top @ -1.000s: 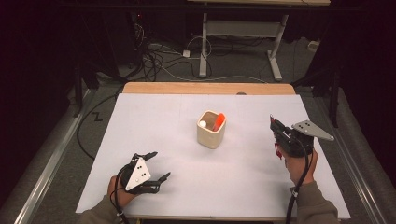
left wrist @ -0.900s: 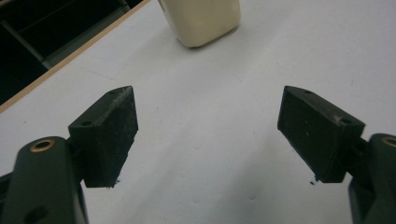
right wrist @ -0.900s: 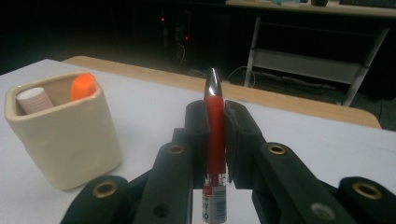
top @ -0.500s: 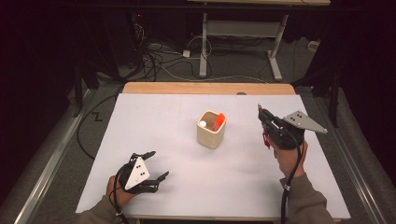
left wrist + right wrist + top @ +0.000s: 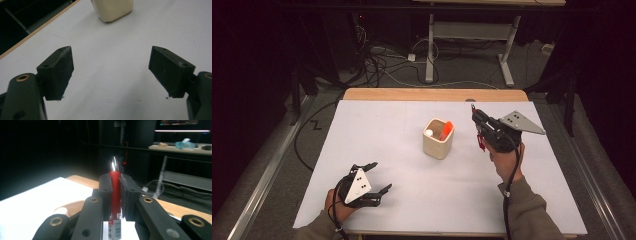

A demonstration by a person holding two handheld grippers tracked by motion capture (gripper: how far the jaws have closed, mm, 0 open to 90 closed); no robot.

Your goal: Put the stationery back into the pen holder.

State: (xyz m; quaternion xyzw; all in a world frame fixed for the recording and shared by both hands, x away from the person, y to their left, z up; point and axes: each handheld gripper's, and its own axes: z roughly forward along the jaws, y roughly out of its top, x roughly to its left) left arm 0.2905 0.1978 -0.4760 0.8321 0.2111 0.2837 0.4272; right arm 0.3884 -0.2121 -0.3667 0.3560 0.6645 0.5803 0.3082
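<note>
The right hand-held gripper (image 5: 115,185) is clamped on a red pen (image 5: 115,195), raised above the worktop (image 5: 412,190) just right of the cream cup (image 5: 438,139); the pen's lower end is cut off by the frame. The left hand-held gripper (image 5: 111,72) rests low near the worktop's front edge, jaws apart and empty. What the cup's white and orange contents are is hard to make out.

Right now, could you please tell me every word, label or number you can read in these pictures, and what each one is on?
Red pen with a silver clip, clamped between the right gripper's jaws: a white barcode label near its lower end, print too blurred to read.
Cream square cup: no writing visible.
White table cover: none.
</note>
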